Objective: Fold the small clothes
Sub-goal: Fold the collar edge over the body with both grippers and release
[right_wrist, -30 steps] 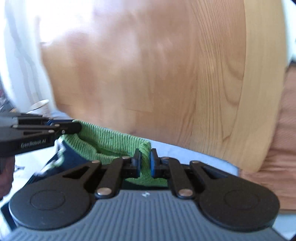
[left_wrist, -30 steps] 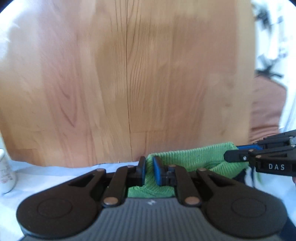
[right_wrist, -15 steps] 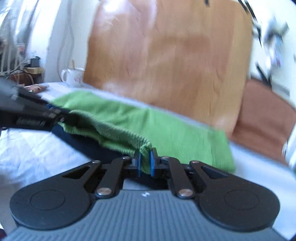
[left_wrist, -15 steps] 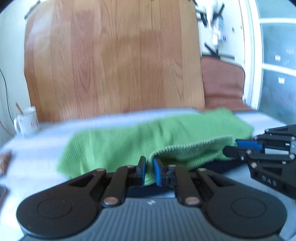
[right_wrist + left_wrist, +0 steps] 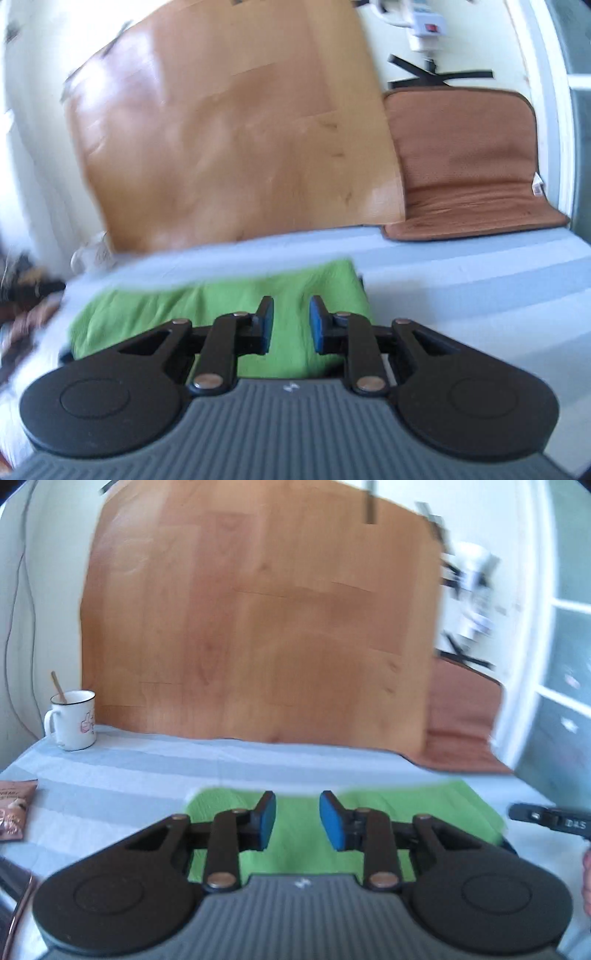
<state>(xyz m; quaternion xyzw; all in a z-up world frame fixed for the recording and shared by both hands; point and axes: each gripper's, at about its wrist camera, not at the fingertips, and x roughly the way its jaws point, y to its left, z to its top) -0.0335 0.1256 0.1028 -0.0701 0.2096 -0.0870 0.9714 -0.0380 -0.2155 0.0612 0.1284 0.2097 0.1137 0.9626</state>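
My left gripper (image 5: pixel 297 819) and right gripper (image 5: pixel 291 324) have just been opening; both jaws stand narrowly apart with nothing pinched. The green garment (image 5: pixel 295 834) lies flat on the striped sheet (image 5: pixel 147 771) below them. Bare sheet stretches left toward the mug (image 5: pixel 72 720) and ahead to the wooden board (image 5: pixel 258 627).

The garment (image 5: pixel 388 805) is green knit cloth, matt. The sheet (image 5: pixel 147 771) under it is smooth striped fabric. The board (image 5: pixel 258 627) behind is glossy wood. The mug (image 5: pixel 74 720) looks like white enamel. The cushion (image 5: pixel 465 166) is brown, finely textured.
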